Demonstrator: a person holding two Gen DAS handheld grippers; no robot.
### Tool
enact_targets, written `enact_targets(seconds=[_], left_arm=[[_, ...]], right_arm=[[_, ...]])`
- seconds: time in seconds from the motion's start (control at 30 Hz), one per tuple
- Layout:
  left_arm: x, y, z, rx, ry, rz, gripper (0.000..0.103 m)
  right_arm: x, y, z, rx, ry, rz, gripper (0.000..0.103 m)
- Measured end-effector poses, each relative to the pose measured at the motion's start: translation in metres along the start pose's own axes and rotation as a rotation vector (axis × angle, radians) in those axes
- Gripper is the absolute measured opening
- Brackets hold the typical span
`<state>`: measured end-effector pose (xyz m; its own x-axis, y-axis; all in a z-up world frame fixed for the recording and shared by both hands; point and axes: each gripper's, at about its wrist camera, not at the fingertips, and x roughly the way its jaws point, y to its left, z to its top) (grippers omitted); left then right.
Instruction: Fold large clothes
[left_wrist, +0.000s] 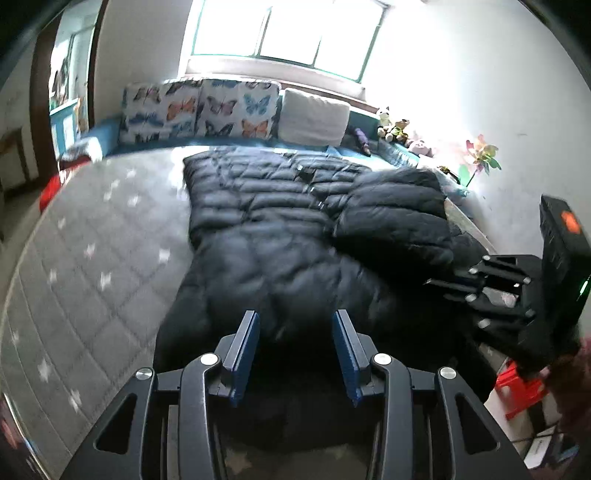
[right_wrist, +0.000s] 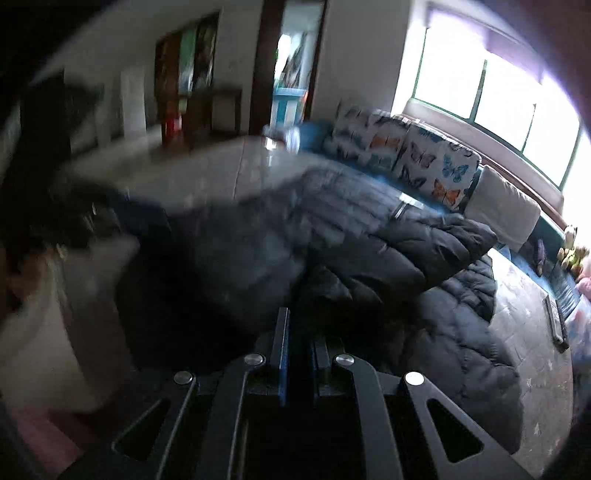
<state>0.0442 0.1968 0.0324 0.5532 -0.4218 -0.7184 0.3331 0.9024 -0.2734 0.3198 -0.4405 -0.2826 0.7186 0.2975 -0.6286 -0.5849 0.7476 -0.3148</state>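
Flanking coat (left_wrist: 280, 229): butterfly cushions (left_wrist: 201, 110) (blurred).

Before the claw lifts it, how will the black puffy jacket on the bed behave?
The black puffy jacket probably flops: one part already lies folded over. Its quilted padding suggests lightness for its bulk. The shiny fabric may slip.

Light source: we see daylight pour through the window (left_wrist: 288, 33), blown out to white glare.
Foreground: we find it dim and shadowed.
Blur: heavy smear in the right wrist view.
Edges: fisheye bending, dark corners.
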Motion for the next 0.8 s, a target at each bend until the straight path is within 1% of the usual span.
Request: enact_targets(seconds=[0.03,0.1,0.17,0.27,0.37,0.43,0.5,0.57,0.63,0.67,0.73,0.77,0.8], left_arm=[[0.002,0.001,-0.004,-0.006,0.004,0.000,0.044],[0.002,0.007,-0.014,-0.028,0.010,-0.006,0.044],[0.004,0.008,-0.020,-0.049,0.007,-0.016,0.044],[0.011,0.011,-0.019,-0.075,-0.008,-0.028,0.044],[0.011,0.015,-0.017,-0.085,-0.018,-0.019,0.044],[0.012,0.017,-0.016,-0.094,-0.022,-0.017,0.044],[0.011,0.019,-0.016,-0.109,-0.028,-0.014,0.044],[0.011,0.020,-0.015,-0.121,-0.034,-0.012,0.044],[0.009,0.021,-0.016,-0.131,-0.043,-0.010,0.044],[0.007,0.020,-0.016,-0.133,-0.045,-0.010,0.044],[0.004,0.019,-0.016,-0.134,-0.054,-0.011,0.044],[0.003,0.017,-0.016,-0.135,-0.057,-0.010,0.044],[0.000,0.016,-0.016,-0.136,-0.063,-0.010,0.044]], right_arm=[[0.004,0.010,-0.001,-0.069,0.014,-0.044,0.012],[0.002,0.020,0.001,-0.142,0.028,-0.080,0.017],[-0.006,0.019,0.001,-0.144,0.030,-0.069,0.025],[-0.022,0.001,0.001,-0.036,0.029,0.005,0.026],[-0.044,0.005,-0.002,0.077,0.009,0.085,0.026],[-0.056,-0.011,-0.002,0.148,-0.016,0.115,0.026],[-0.058,-0.025,-0.001,0.183,-0.038,0.079,0.026],[-0.058,-0.041,-0.002,0.216,-0.051,0.013,0.027],[-0.047,-0.054,-0.003,0.251,-0.018,-0.066,0.027],[-0.037,-0.058,-0.003,0.264,0.015,-0.072,0.027],[-0.022,-0.056,0.000,0.285,0.045,-0.060,0.027],[-0.019,-0.052,0.003,0.285,0.044,-0.041,0.027],[-0.015,-0.044,0.009,0.276,0.036,-0.003,0.027]])
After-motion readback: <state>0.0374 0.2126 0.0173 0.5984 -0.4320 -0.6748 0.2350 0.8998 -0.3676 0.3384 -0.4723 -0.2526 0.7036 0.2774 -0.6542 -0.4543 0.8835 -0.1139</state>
